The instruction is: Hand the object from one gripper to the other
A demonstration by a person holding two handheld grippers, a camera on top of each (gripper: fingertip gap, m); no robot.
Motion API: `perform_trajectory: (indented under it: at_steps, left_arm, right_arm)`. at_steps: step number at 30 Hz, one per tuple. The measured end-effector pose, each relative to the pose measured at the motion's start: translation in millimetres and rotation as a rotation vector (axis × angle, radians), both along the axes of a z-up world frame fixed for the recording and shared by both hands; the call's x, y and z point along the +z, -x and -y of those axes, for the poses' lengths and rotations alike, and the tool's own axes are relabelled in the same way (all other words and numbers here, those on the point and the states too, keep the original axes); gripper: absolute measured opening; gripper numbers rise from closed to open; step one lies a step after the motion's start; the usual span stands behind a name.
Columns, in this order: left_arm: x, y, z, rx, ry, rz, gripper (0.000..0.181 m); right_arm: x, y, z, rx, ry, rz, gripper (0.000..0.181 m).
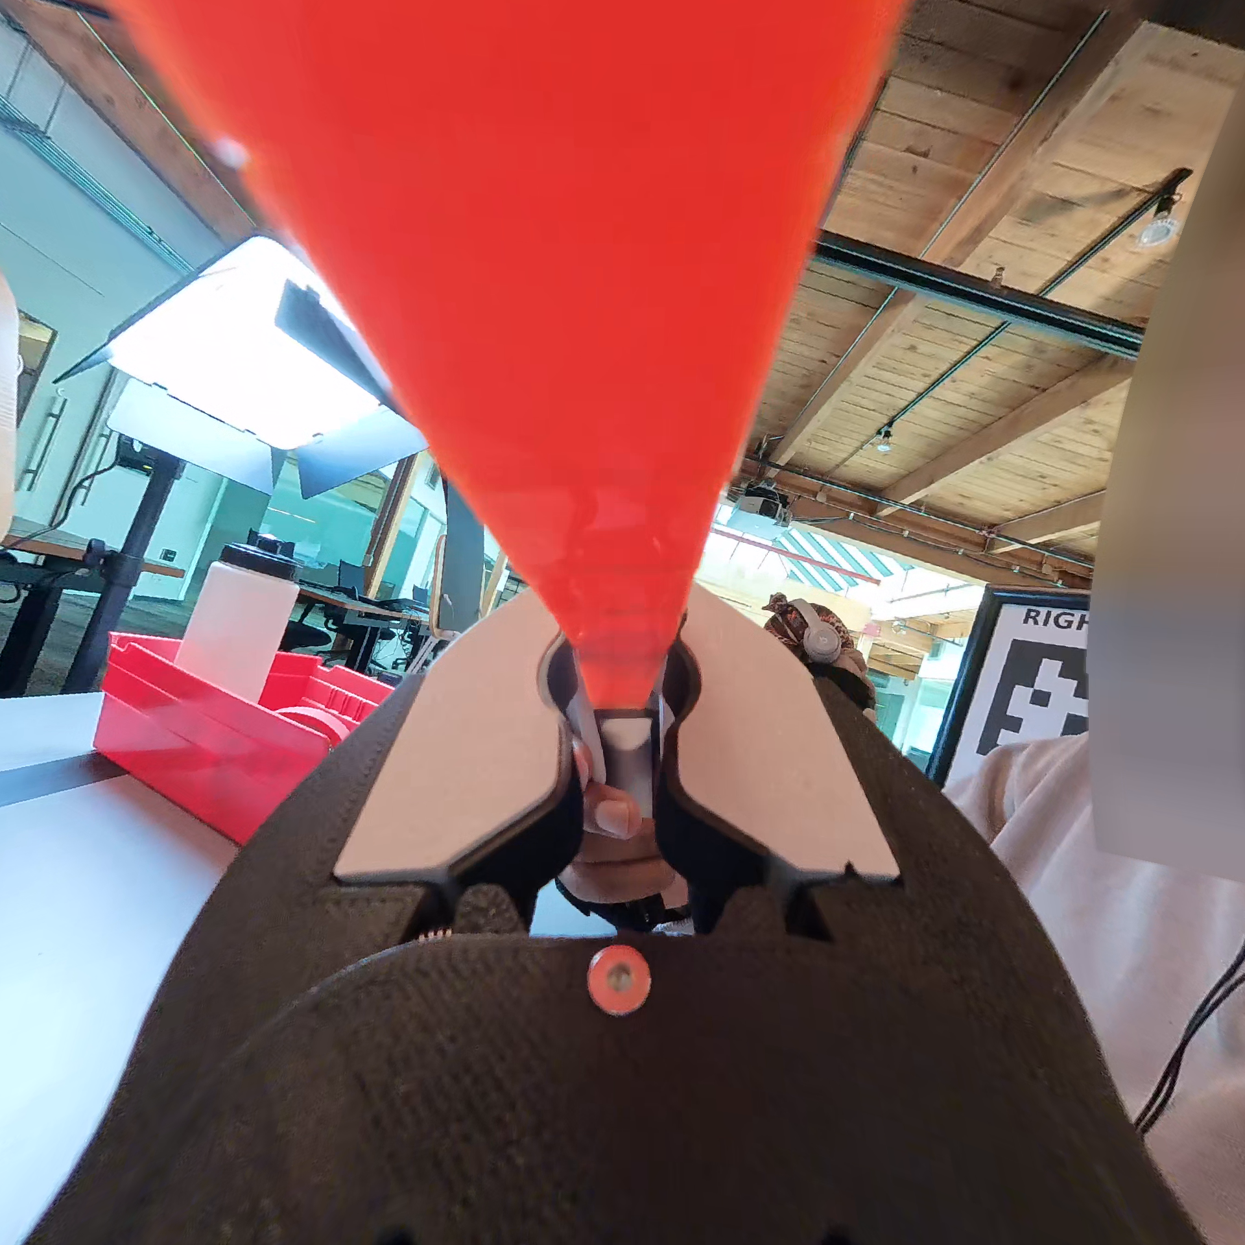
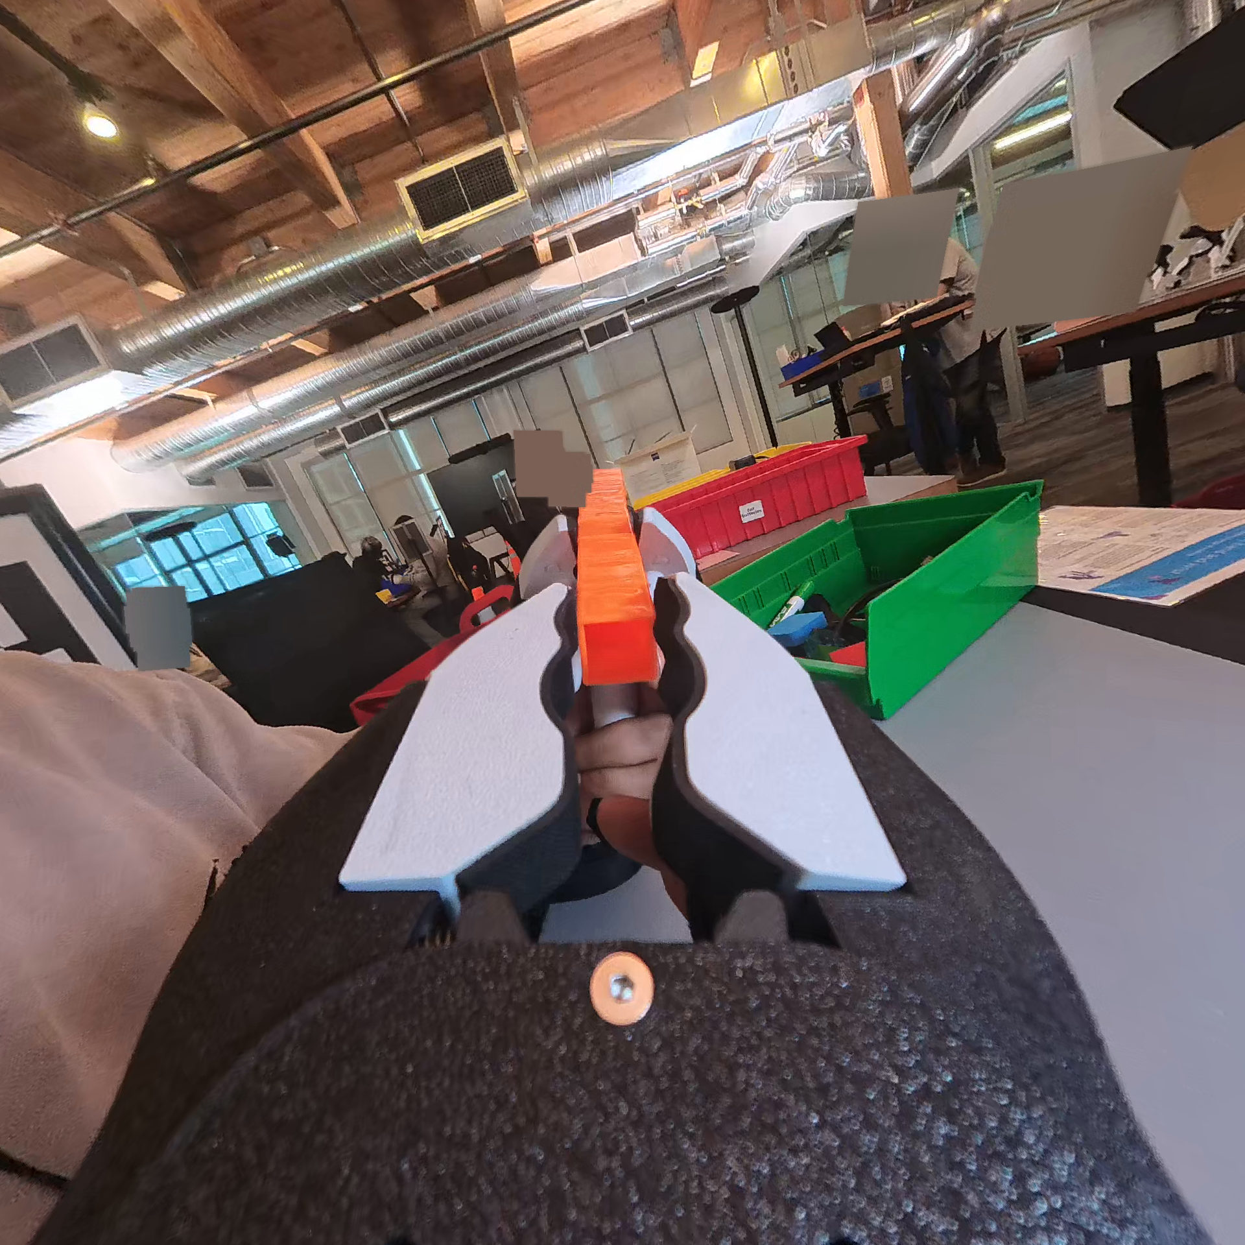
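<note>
Above table (image 2: 1010, 775) | both grippers level, facing | fingers clamp orange bar (image 2: 616, 606)

Orange object (image 1: 539, 303): I see it blurred, cut off by the top edge in the left wrist view.
White bottle (image 1: 236, 633): motion-blurred.
Green bin (image 2: 943, 579): contents too jumbled to identify.

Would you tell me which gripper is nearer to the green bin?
Right, it seems. The right gripper has the green bin just off its right side; the left gripper holds the far end of the orange bar, left of the bin.
</note>
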State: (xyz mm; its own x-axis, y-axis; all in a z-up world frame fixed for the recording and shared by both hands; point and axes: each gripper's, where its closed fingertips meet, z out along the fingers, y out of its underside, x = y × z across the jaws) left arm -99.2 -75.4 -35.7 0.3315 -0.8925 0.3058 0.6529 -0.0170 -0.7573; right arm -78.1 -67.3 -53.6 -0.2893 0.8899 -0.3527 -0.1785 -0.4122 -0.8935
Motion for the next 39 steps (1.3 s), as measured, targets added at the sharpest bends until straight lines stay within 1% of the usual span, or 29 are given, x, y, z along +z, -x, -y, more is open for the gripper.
perform_trajectory:
  at_steps: [5, 7, 8, 9, 10, 11, 12, 13, 14, 16, 18, 20, 22, 23, 25, 26, 27, 28, 29, 30, 33, 35, 37, 39]
  left_arm:
    - [-2.7, 1.0, -3.1, 0.016, 0.007, -0.030, 0.023]
    - [-2.8, 1.7, -6.1, 0.033, 0.003, -0.076, 0.023]
    - [-5.0, -1.0, -6.9, 0.047, -0.001, -0.134, 0.023]
    - [-9.9, -5.8, -7.0, 0.053, -0.006, -0.219, 0.022]
    - [-19.8, -12.6, -7.6, 0.051, -0.002, -0.339, 0.023]
    - [-35.1, -19.9, -8.3, 0.037, 0.018, -0.481, 0.023]
    - [-52.2, -26.5, -8.4, 0.017, 0.041, -0.614, 0.023]
    - [-68.9, -33.0, -7.4, -0.011, 0.064, -0.723, 0.023]
    - [-84.0, -38.8, -7.4, -0.032, 0.089, -0.809, 0.023]
    - [-105.4, -50.7, -7.6, -0.053, 0.118, -0.922, 0.022]
    - [-117.5, -63.0, -4.1, -0.084, 0.123, -1.008, 0.022]
    - [-124.5, -70.7, -0.4, -0.107, 0.122, -1.082, 0.022]
    - [-129.3, -73.8, 2.5, -0.133, 0.137, -1.121, 0.023]
    - [-129.4, -73.6, 2.3, -0.132, 0.137, -1.117, 0.022]
    - [-119.2, -73.1, 2.0, -0.132, 0.136, -1.029, 0.023]
    - [-109.8, -71.5, 0.2, -0.124, 0.142, -0.962, 0.031]
    - [-100.5, -67.7, -3.2, -0.101, 0.144, -0.908, 0.048]
    - [-92.6, -62.4, -6.7, -0.069, 0.139, -0.874, 0.057]
    - [-84.7, -56.5, -9.6, -0.037, 0.132, -0.844, 0.066]
    - [-77.5, -50.2, -11.0, -0.011, 0.126, -0.817, 0.068]
    - [-62.4, -28.7, -11.1, 0.063, 0.111, -0.775, 0.066]
    - [-56.1, -13.9, -10.8, 0.117, 0.104, -0.766, 0.065]
    - [-51.2, -0.3, -9.8, 0.154, 0.108, -0.751, 0.064]
    - [-48.8, 13.2, -9.1, 0.184, 0.118, -0.725, 0.060]
  right_arm:
    - [-3.3, 0.9, -3.3, 0.003, 0.013, 0.003, 0.022]
    - [-5.8, 3.7, -8.1, -0.012, -0.066, 0.069, 0.024]
    - [-9.5, 4.1, -13.4, -0.033, -0.136, 0.134, 0.035]
    - [-13.4, 2.0, -17.0, -0.044, -0.226, 0.201, 0.040]
    - [-18.2, -1.7, -18.3, -0.046, -0.326, 0.273, 0.040]
    - [-24.7, -5.8, -18.0, -0.043, -0.427, 0.351, 0.040]
    - [-29.5, -9.9, -15.3, -0.029, -0.509, 0.412, 0.044]
    - [-28.9, -12.7, -11.2, -0.012, -0.549, 0.434, 0.049]
    - [-24.8, -14.2, -7.0, 0.003, -0.558, 0.435, 0.048]
    - [-21.1, -14.1, 5.8, 0.061, -0.564, 0.456, 0.048]
    - [-32.3, -10.8, 19.1, 0.113, -0.616, 0.523, 0.052]
    - [-48.4, -4.8, 25.6, 0.121, -0.694, 0.577, 0.051]
    - [-57.5, -1.8, 26.1, 0.110, -0.748, 0.594, 0.025]
    - [-57.6, -2.4, 26.6, 0.120, -0.730, 0.598, 0.023]
    - [-48.0, -5.4, 24.3, 0.120, -0.676, 0.564, 0.023]
    - [-39.9, -8.0, 20.4, 0.105, -0.643, 0.534, 0.023]
    - [-31.3, -11.7, 14.9, 0.093, -0.598, 0.509, 0.023]
    - [-22.6, -17.2, 9.4, 0.092, -0.549, 0.487, 0.022]
    - [-13.1, -23.5, 0.4, 0.074, -0.504, 0.471, 0.022]
    - [-2.4, -31.1, -13.0, 0.034, -0.466, 0.456, 0.022]
    - [30.2, -63.1, -66.7, -0.119, -0.321, 0.442, 0.022]
    - [43.5, -90.6, -113.5, -0.251, -0.222, 0.481, 0.022]
    - [46.5, -123.8, -170.5, -0.426, -0.160, 0.563, 0.023]
    - [37.6, -157.9, -223.4, -0.543, -0.056, 0.671, 0.022]
